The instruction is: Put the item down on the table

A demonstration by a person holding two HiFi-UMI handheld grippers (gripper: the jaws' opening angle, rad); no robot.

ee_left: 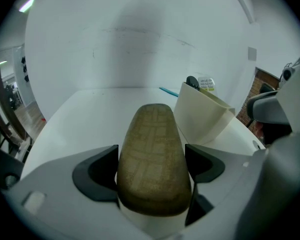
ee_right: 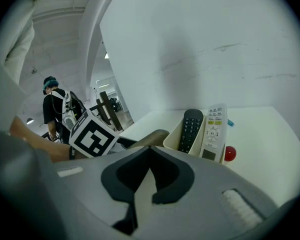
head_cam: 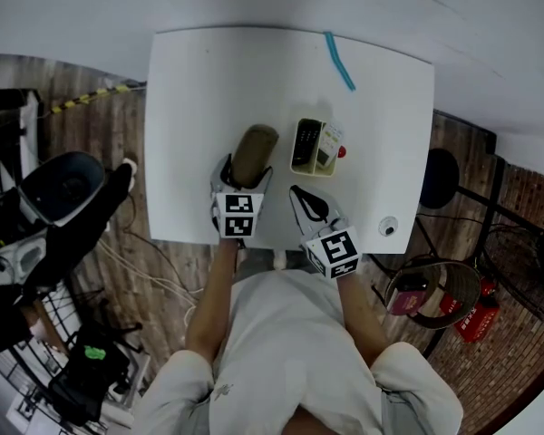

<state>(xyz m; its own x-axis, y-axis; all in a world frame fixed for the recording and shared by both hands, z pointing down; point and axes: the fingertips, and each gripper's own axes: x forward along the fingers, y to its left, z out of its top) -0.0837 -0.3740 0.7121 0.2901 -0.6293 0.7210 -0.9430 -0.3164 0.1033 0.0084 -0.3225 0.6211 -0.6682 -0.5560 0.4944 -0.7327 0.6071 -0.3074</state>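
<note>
Left hand-held gripper (head_cam: 246, 173) low over table (head_cam: 199, 80), jaws opening around brown oblong item (head_cam: 255, 148) — right hand-held gripper (head_cam: 298, 194) closed, empty

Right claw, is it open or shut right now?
Shut: the right claw has its two dark pads meeting at the tips, nothing between them.

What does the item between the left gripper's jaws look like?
On the white table, just left of the cream holder with two remotes, an olive-brown case sits between the left gripper's opening jaws. It is a rounded oblong with a woven check pattern, the only brown thing on the tabletop.
</note>
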